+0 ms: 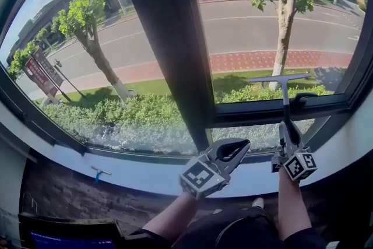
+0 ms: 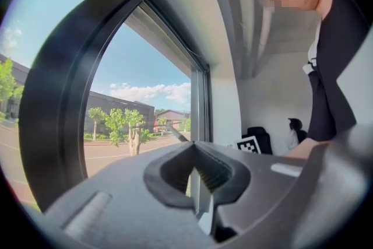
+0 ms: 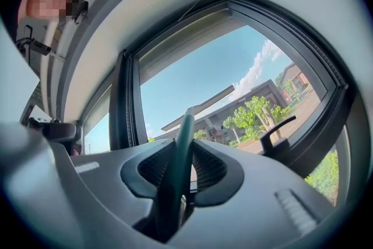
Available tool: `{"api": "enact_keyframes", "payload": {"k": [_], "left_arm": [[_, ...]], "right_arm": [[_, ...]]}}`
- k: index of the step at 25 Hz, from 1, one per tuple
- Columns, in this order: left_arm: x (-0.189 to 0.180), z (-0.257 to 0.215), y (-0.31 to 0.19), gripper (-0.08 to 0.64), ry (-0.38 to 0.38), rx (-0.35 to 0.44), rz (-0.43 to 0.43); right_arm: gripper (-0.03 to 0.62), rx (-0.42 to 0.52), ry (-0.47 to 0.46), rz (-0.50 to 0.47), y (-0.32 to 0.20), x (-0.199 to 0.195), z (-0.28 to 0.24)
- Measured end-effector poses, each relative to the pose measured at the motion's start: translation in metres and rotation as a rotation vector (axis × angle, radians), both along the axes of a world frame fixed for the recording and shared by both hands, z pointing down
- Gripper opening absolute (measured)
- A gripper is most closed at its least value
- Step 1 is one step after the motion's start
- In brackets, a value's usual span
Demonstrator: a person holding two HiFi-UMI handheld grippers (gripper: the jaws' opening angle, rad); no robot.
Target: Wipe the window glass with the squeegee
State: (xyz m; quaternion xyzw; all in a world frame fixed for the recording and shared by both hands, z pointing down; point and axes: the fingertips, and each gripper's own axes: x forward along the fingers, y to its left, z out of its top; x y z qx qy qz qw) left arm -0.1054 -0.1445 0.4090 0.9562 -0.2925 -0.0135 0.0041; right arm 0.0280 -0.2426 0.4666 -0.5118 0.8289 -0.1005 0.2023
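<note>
Looking down from the head view: two forearms (image 1: 289,207) run up to the grippers, with their lower parts cut off by the frame edge.

Left gripper (image 1: 236,148): idle over the white sill (image 1: 145,175). In its own view the jaw tips meet (image 2: 193,146), and only the hollow between the ribbed pads stays clear. Nothing is gripped. Its lower body fills that view and blocks the sill.

Right gripper (image 1: 287,128): clamped on the squeegee (image 1: 285,99). In its own view (image 3: 182,148) the dark green handle (image 3: 179,131) stands pinched between both pads. The handle's butt end is lost inside the gripper body.

Squeegee: a slim dark handle rises nearly upright from the gripper and crosses the lower window frame (image 1: 256,114). Its thin grey blade sits crosswise on top, a little tilted, low on the right pane (image 1: 262,26). I cannot tell from any view whether the blade edge touches the glass. In the right gripper view the blade shows only as a narrow grey bar.

A black window handle (image 1: 303,97) sits just right of the squeegee handle. A wide dark mullion (image 1: 169,38) divides the two panes.

A small blue-handled object (image 1: 100,172) lies on the sill at left, too small to identify. A whitish speckled band (image 1: 128,137) runs along the bottom of the left pane, and I cannot tell whether it is on the glass or outside.

Beyond the glass are shrubs, trees and a road.
</note>
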Motion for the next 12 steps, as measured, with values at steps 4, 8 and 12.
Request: {"api": "enact_keyframes", "payload": {"k": [4, 8, 12], "left_arm": [[-0.009, -0.003, 0.008, 0.003, 0.011, 0.003, -0.007], [-0.021, -0.006, 0.008, 0.003, 0.016, 0.02, -0.042], [-0.028, -0.009, 0.008, 0.003, 0.026, 0.032, -0.073]], "right_arm": [[0.1, 0.112, -0.022, -0.01, 0.006, -0.011, -0.057], [0.1, 0.203, -0.046, -0.03, 0.004, -0.025, -0.108], [0.1, 0.29, -0.087, -0.058, 0.002, -0.04, -0.155]]}}
